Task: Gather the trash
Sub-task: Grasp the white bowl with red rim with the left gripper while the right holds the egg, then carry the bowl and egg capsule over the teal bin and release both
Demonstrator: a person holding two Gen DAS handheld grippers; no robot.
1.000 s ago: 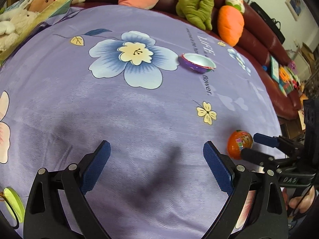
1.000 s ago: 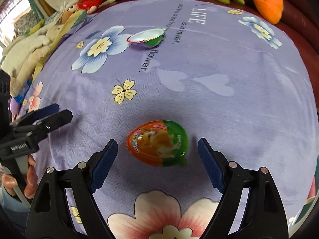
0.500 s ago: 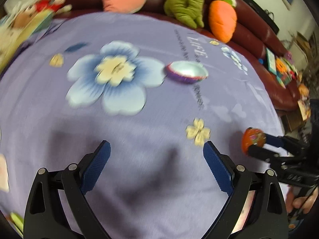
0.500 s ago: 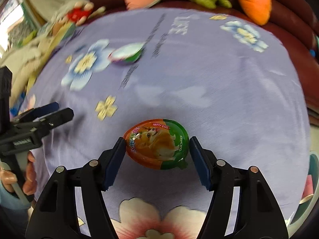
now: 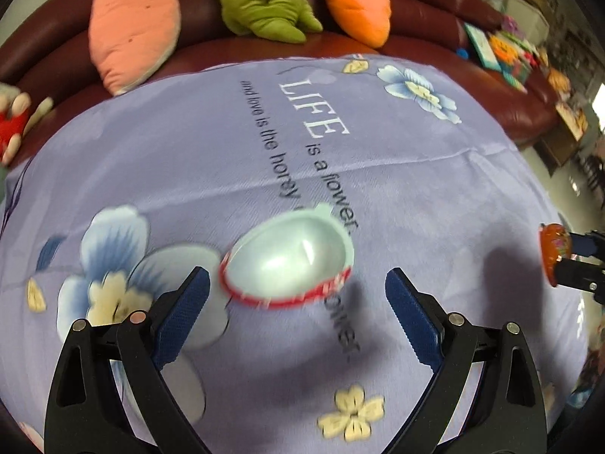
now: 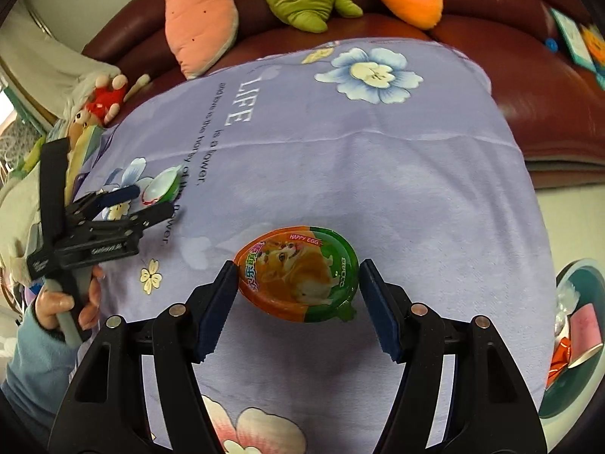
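Orange-green egg-shaped snack cup (image 6: 297,274) clamped in my right tool (image 6: 298,295); left tool (image 5: 297,314) open, straddling empty white half-shell (image 5: 287,261). Next: close, lift both.

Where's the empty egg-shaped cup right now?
In the left wrist view the empty cup lies on the purple cloth just ahead of the open left gripper, beside the blue flower print.
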